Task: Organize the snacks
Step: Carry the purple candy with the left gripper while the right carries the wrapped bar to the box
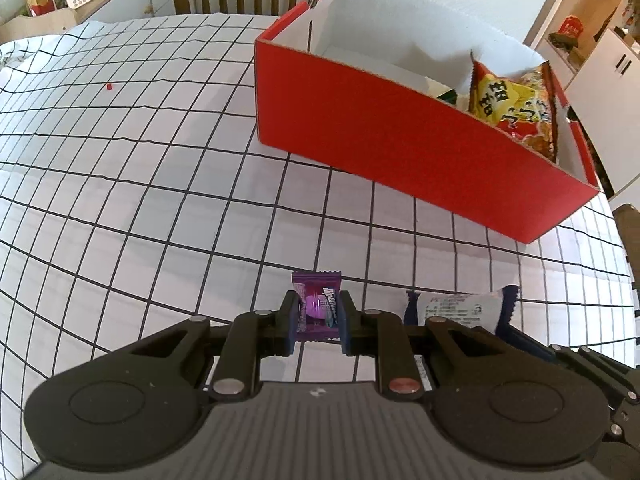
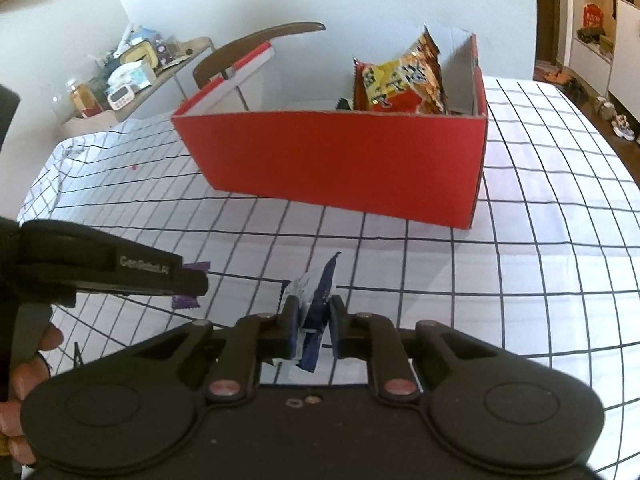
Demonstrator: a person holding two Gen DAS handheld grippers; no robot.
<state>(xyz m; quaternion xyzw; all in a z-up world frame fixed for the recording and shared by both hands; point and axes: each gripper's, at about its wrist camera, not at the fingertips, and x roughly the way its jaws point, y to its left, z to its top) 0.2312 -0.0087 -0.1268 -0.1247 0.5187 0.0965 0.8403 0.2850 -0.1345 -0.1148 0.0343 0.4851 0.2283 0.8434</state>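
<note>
In the left wrist view, a purple wrapped candy is clenched between the two pads of the left tool at the lower middle of the frame, its crimped top edge standing above the fingertips. Just to the right of it, a white and dark blue snack packet is seen lying sideways, partly hidden behind the tool's black linkage. The worktop is covered by a white cloth with a black grid. A red cardboard box with a white inside is placed in the upper right of the frame, and a yellow and red snack bag is propped upright at its right end; something dark and green beside the bag is too hidden to be identified.

In the right wrist view, the white and dark blue snack packet is gripped edge-on by the right tool at the lower middle, with one crimped end pointing up. The left tool is seen from the side at the left edge, with purple wrapper showing above and below its tip, and fingers of a hand are visible beneath it. The red cardboard box is set in the upper middle, well apart from both tools, the yellow and red snack bag rising above its rim. A wooden chair appears to stand behind the box.
</note>
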